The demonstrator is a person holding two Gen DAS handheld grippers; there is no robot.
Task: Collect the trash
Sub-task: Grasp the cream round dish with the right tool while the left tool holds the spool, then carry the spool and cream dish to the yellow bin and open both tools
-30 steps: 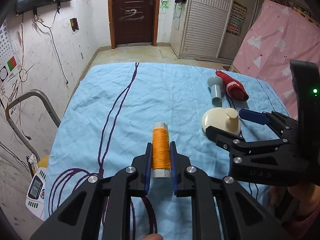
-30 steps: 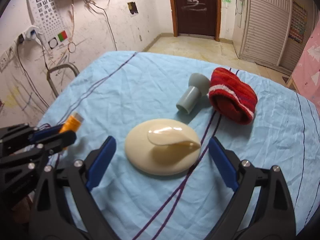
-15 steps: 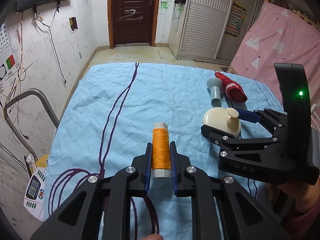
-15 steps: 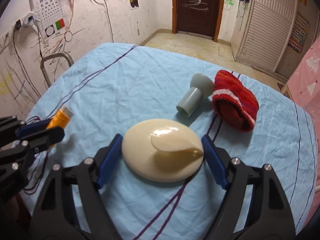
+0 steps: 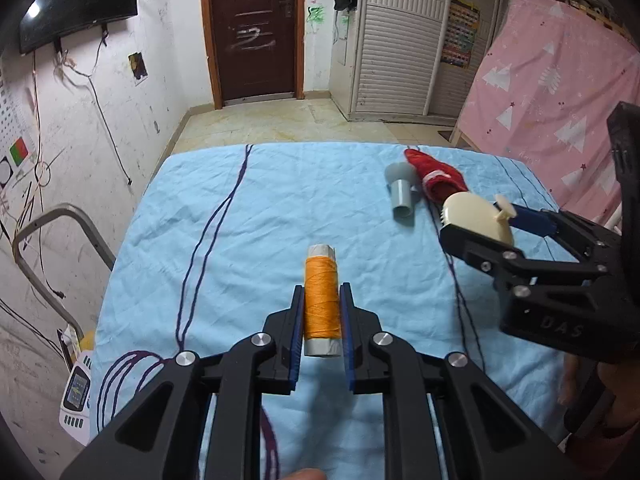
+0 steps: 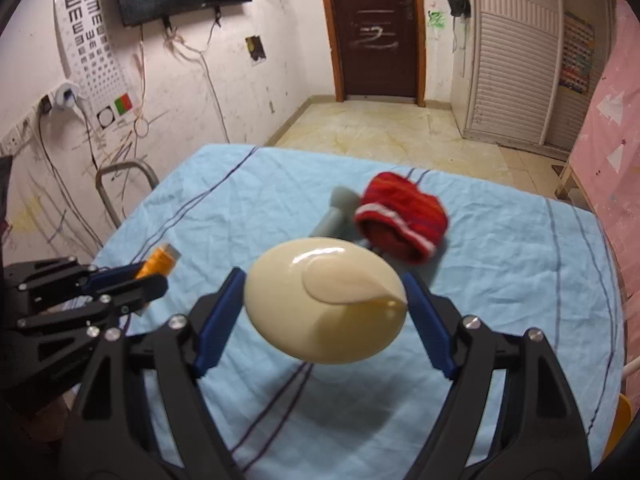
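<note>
Reading "DAS" in raised letters on the black body of the right gripper [image 5: 486,222], seen at the right edge of the left wrist view; rows of letter E on the eye chart [image 6: 90,40] at upper left of the right wrist view. Clamped between the right gripper's [image 6: 325,300] blue pads sits the cream oval lid [image 6: 325,300], now raised clear of the blue cloth on the counter [image 6: 520,260], with its shadow cast below; half a second ago resting on that cloth with the pads just closing in. Tilted on edge in the left wrist view, cream oval lid [image 5: 476,216] at centre right. Gripped by the left gripper [image 5: 322,318], level and pointing up-frame, the orange thread spool [image 5: 321,300] at lower centre, unchanged from before. Lying behind the lid, near upper centre: grey plastic tube [image 5: 401,196] touching the red knitted cloth [image 5: 438,178], both where they were.
</note>
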